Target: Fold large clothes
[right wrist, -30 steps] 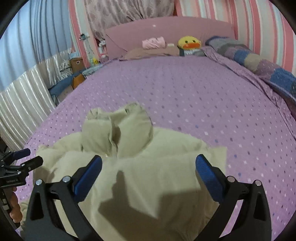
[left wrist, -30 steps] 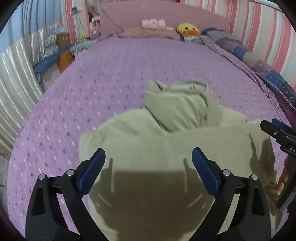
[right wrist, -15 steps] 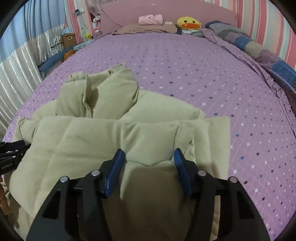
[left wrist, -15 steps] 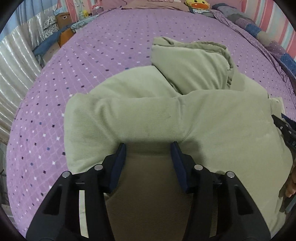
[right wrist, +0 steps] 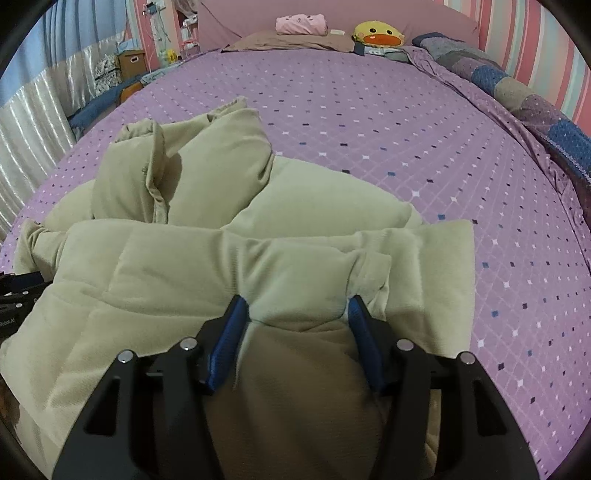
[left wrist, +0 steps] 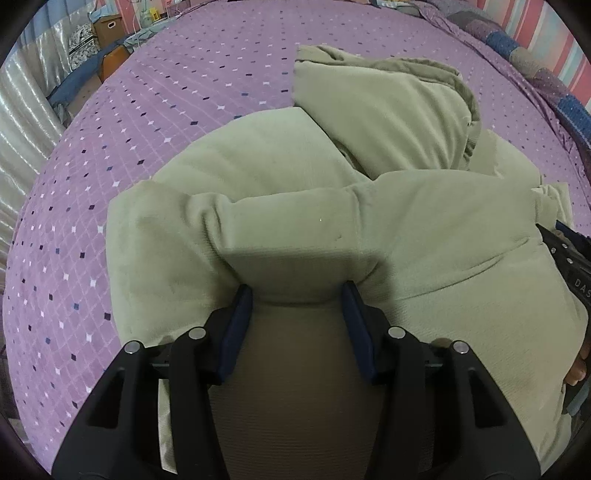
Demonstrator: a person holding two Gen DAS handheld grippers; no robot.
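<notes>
The pale green padded jacket point(left wrist: 303, 221) lies bunched on the purple bed point(right wrist: 369, 110), near its foot edge, hood toward the headboard. The left gripper point(left wrist: 297, 295) and right gripper point(right wrist: 297, 306) (2 claws, blue pads) each clamp a thick fold of it. A brown box point(right wrist: 131, 62) stands beyond the bed's left edge; its contents are not visible.

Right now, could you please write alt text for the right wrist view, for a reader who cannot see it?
The right hand-held gripper, seen from just behind its blue-padded fingers, pinches a thick fold of a puffy pale green jacket lying on a purple dotted bedspread. At the far end of the bed sit a yellow duck plush and a pink bundle.
</notes>
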